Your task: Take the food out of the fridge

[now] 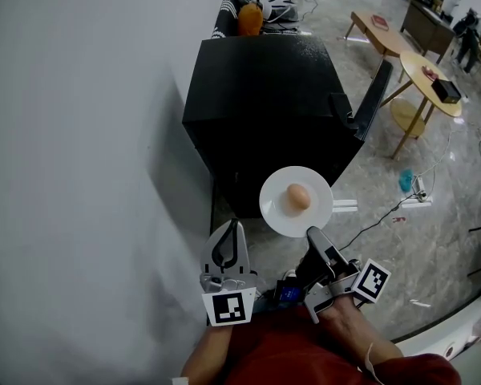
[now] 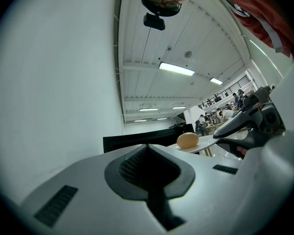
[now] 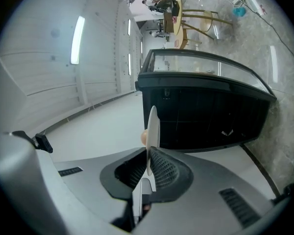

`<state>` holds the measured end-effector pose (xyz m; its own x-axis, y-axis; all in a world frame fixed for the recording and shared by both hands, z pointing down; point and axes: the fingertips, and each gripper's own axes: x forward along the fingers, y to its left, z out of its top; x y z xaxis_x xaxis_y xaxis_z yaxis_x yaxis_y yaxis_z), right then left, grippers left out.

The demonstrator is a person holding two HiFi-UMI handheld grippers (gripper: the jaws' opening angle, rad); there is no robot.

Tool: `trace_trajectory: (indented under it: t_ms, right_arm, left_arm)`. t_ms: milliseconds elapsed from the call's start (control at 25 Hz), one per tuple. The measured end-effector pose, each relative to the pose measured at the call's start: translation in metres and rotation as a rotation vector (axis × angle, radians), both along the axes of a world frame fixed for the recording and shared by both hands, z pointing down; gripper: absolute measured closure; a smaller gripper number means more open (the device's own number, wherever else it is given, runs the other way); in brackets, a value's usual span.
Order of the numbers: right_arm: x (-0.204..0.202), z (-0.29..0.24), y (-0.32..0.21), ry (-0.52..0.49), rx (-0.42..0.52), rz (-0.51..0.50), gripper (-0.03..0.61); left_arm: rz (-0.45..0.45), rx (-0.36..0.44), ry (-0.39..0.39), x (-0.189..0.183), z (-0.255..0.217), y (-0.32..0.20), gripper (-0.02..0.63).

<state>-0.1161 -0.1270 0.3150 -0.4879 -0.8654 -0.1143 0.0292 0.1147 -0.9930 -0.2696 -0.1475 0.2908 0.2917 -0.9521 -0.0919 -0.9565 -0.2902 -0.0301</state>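
A white plate (image 1: 297,201) with one brown egg (image 1: 297,196) on it hangs level in front of the black fridge (image 1: 264,95). My right gripper (image 1: 315,237) is shut on the plate's near rim. In the right gripper view the plate (image 3: 152,129) shows edge-on between the jaws, and the egg (image 3: 143,138) peeks out behind it. To the plate's left my left gripper (image 1: 233,229) points forward, shut and holding nothing. In the left gripper view the egg (image 2: 187,140) lies just beyond the closed jaws, next to the right gripper (image 2: 247,126).
A white wall (image 1: 80,135) runs along the left, close to the fridge. A black panel (image 1: 372,99) sticks out from the fridge's right side. An orange object (image 1: 250,18) sits behind it. Wooden tables (image 1: 429,79) and floor cables (image 1: 413,187) lie to the right.
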Motion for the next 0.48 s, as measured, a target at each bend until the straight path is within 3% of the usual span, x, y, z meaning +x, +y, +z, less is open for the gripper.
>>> trace_trajectory:
  t_ms: [480]
  right_arm:
    - [-0.0094, -0.0008, -0.0038, -0.01, 0.005, -0.012, 0.538]
  left_arm:
    - [-0.016, 0.002, 0.017, -0.0079, 0.0036, -0.0012, 0.6]
